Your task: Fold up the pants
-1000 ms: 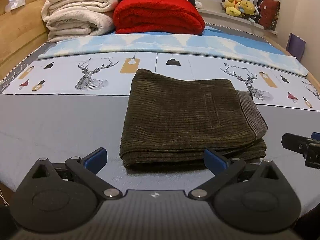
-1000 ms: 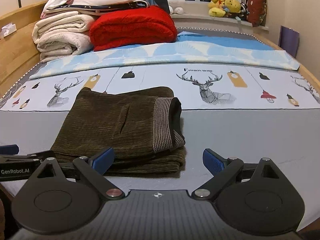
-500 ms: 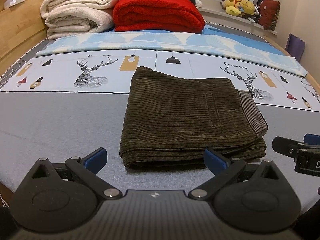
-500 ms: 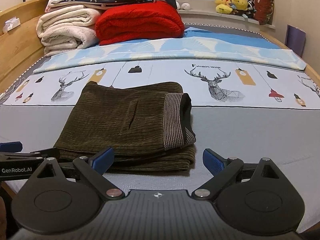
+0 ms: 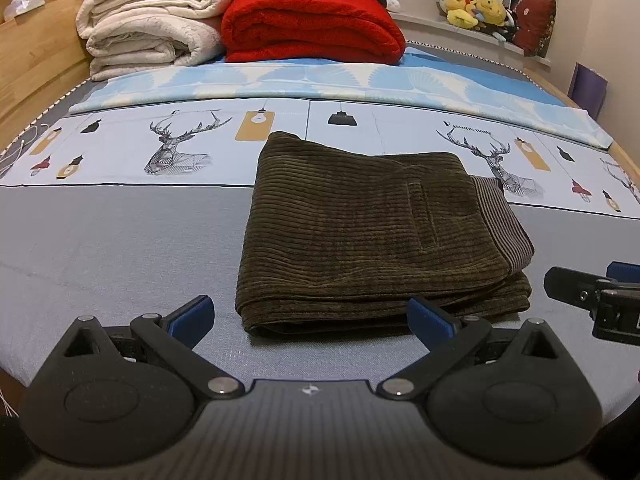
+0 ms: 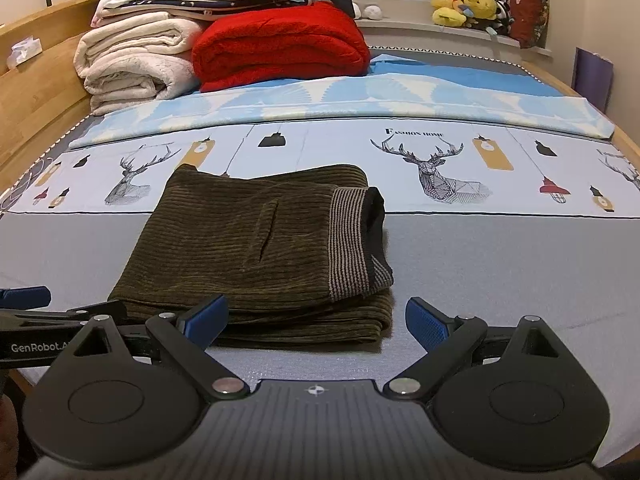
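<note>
Grey bed cover fills the foreground. Left tool and right tool both gape wide, holding nothing, just short of the folded brown corduroy pants lying flat on the bed. Behind, a red blanket rests beside cream blankets.

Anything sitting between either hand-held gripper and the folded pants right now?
Nothing visible. The pants lie folded on bare grey bedding directly ahead of the open left hand-held gripper and right hand-held gripper. The folded blankets sit far behind.
</note>
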`<state>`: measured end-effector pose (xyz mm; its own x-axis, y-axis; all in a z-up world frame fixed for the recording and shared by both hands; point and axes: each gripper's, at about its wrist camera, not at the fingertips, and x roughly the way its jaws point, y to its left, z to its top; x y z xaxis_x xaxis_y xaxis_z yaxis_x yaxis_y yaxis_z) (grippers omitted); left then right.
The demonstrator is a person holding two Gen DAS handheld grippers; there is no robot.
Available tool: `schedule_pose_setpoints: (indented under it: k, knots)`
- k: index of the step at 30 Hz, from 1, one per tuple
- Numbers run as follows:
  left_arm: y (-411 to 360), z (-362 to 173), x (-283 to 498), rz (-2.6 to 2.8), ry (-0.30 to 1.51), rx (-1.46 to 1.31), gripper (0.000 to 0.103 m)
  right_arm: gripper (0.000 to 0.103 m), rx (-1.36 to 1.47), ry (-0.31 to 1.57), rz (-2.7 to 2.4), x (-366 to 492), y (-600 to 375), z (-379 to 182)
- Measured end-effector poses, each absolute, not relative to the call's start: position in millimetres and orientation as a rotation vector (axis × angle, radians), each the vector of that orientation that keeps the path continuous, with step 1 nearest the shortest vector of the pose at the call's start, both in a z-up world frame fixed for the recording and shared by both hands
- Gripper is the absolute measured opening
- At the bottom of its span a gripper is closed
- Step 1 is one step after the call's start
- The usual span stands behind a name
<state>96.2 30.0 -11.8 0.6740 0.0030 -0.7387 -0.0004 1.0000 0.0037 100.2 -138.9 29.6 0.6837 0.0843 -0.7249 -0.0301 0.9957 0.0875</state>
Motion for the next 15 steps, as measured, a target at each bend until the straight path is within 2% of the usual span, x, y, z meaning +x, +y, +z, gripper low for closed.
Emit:
schedule_pose_setpoints:
  k: [15]
  knots:
    - [29.9,-12.2,95.9,-0.004,0.832,0.006,0.103,0.096,0.077,0.814,0.069,100.4,-139.6,30.0]
